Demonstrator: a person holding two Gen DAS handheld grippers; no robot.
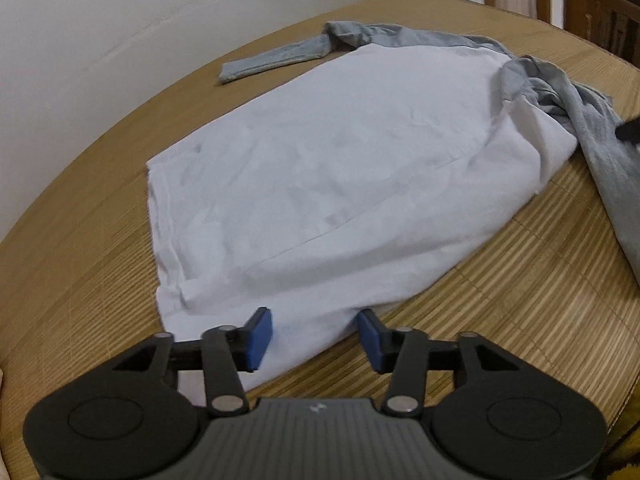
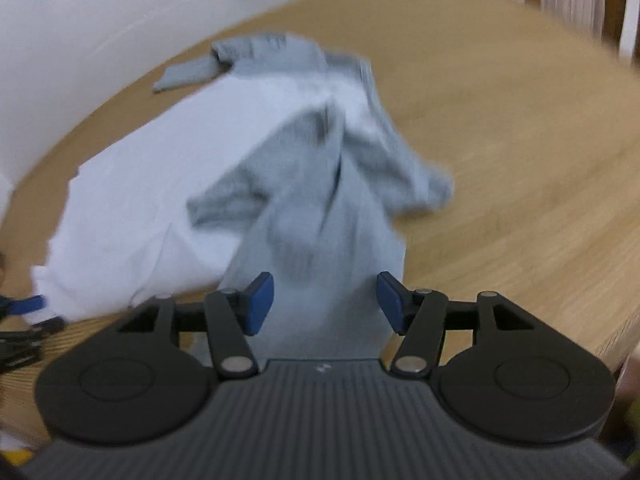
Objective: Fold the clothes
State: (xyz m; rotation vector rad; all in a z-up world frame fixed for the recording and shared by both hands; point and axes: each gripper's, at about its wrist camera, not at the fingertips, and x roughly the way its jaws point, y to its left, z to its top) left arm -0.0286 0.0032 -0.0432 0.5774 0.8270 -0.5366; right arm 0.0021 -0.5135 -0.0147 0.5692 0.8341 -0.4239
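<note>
I see the wooden table (image 1: 520,320) filling both wrist views, with a white wall (image 1: 120,20) behind it and a wooden chair (image 1: 600,12) at the far right corner. On the table lies the shirt (image 1: 320,152), white in the body with grey sleeves, spread out flat. Its far grey sleeve (image 1: 272,60) stretches out towards the wall; its near grey sleeve (image 2: 320,216) is bunched and rumpled on my right side, draped over the white body. My left gripper (image 1: 316,338) stands partly open just above the shirt's near hem, its blue pads (image 1: 258,338) clear of the cloth and gripping nothing. My right gripper (image 2: 326,304) stands wide open with the near grey sleeve lying between its pads (image 2: 258,304), which press on nothing. That view is blurred.
</note>
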